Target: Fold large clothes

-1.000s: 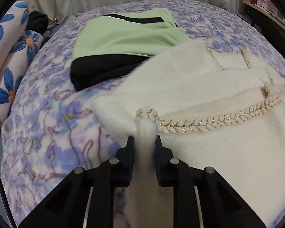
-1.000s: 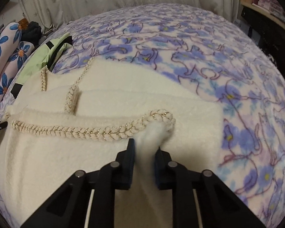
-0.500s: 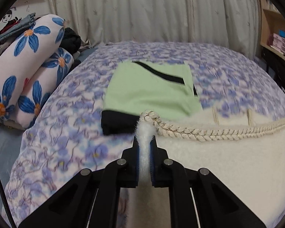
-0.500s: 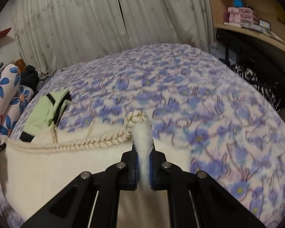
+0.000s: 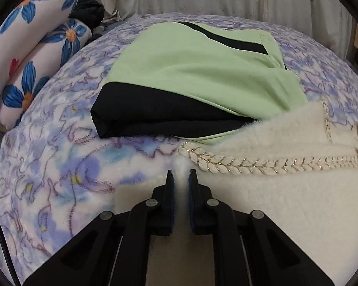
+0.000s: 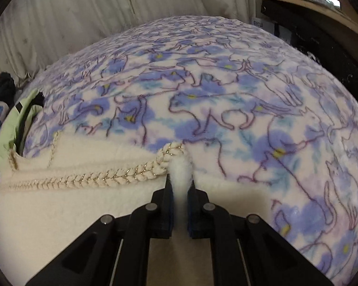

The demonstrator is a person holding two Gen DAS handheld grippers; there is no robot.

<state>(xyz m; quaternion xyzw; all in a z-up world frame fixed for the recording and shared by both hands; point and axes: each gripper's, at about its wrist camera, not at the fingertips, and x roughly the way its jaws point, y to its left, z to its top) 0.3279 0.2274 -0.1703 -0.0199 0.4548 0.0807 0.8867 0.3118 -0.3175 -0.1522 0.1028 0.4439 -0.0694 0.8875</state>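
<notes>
- Your left gripper [image 5: 181, 175] is closed on a pinch of the fluffy cream-white fleece garment [image 5: 286, 190], at the left end of its braided cream-and-gold rope trim [image 5: 238, 163]; the jaws stand narrow, with only the tuft of fleece between them.
- Your right gripper [image 6: 181, 180] grips the same garment [image 6: 59, 205] at the opposite end of the trim [image 6: 107, 178], jaws likewise nearly together on a white tuft.
- With one corner in each gripper, the trimmed edge runs fairly straight between them, which probably keeps the fold line even.
- The garment lies on the blue-and-lilac cat-print plush blanket [image 6: 226, 100] covering the bed, its held edge resting over another layer of the same fleece; the fold appears laid over and close to being set down.
- A folded light-green and black garment [image 5: 198, 71] sits just beyond, and the fleece's far corner overlaps its near edge; placing the new fold beside it suggests a stack of finished pieces.
- Rolled white bedding with blue flowers [image 5: 35, 54] rests at the left edge of the bed, apart from the work.
</notes>
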